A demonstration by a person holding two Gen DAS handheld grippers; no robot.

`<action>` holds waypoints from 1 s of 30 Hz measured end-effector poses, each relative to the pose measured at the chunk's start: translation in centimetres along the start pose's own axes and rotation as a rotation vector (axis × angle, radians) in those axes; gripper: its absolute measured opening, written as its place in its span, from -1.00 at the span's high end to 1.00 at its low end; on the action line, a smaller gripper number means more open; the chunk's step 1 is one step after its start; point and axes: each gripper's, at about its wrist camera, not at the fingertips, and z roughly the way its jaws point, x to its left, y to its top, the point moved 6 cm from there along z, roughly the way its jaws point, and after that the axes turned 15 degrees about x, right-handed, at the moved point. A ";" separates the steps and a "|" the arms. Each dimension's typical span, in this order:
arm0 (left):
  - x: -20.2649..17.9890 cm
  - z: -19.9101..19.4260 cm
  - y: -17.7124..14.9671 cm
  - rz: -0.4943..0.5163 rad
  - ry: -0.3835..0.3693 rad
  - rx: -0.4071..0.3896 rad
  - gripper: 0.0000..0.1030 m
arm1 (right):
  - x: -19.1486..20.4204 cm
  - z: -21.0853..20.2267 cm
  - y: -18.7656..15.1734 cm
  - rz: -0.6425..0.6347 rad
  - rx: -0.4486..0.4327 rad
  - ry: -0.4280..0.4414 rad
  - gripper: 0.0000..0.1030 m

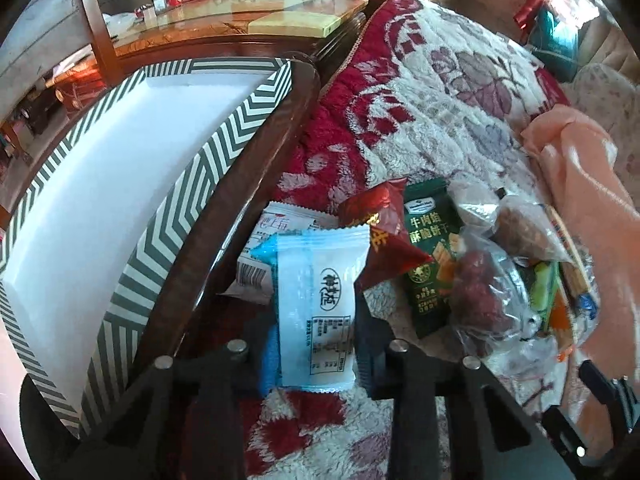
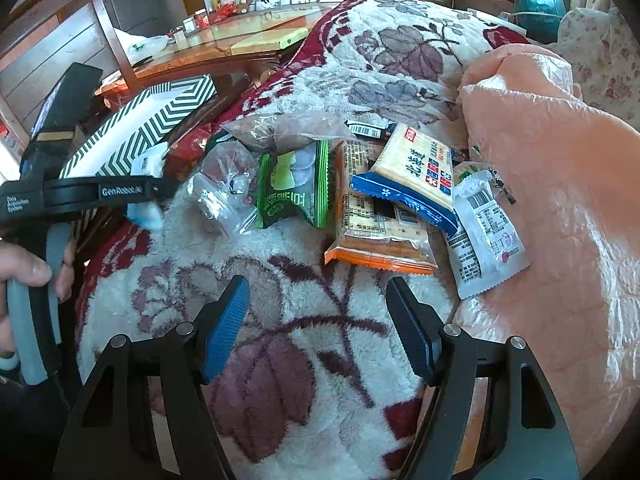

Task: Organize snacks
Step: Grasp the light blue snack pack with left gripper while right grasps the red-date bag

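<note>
Snacks lie in a loose heap on the flowered fleece blanket (image 2: 304,320), and I take the striped box (image 1: 224,148) as my landmark. My left gripper (image 1: 316,344) is clamped on a white and light blue packet (image 1: 320,304), which sits just to the right of the box, beside its dark wooden edge; both pads press on the sides of the packet. Farther right from the box I see a red pouch (image 1: 384,236), then a dark green biscuit packet (image 1: 432,256), then a clear bag with dark red fruits (image 1: 480,292). In the right wrist view the heap goes on away from the box: a bright green packet (image 2: 296,188), an orange-edged cracker pack (image 2: 376,224), a blue-edged cracker pack (image 2: 416,176) lying partly on top of it, and a white sachet (image 2: 484,232) touching the peach cloth (image 2: 560,200). My right gripper (image 2: 316,328) stands wide open above bare blanket, nearer to me than the heap, with nothing between its fingers. A hand (image 2: 28,272) holds the handle of the left gripper, just below the box.
</note>
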 end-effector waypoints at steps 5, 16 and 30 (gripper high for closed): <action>0.2 -1.3 -1.1 0.038 -0.046 -0.008 0.43 | 0.3 -0.3 0.2 -0.014 -0.008 0.001 -0.38; 1.9 -3.7 -2.9 0.059 -0.067 -0.034 0.44 | 4.1 -1.3 1.4 -0.107 -0.023 0.098 -0.38; 2.7 -4.1 -2.3 0.057 -0.046 -0.066 0.44 | 6.4 2.9 7.2 -0.139 0.045 0.084 -0.38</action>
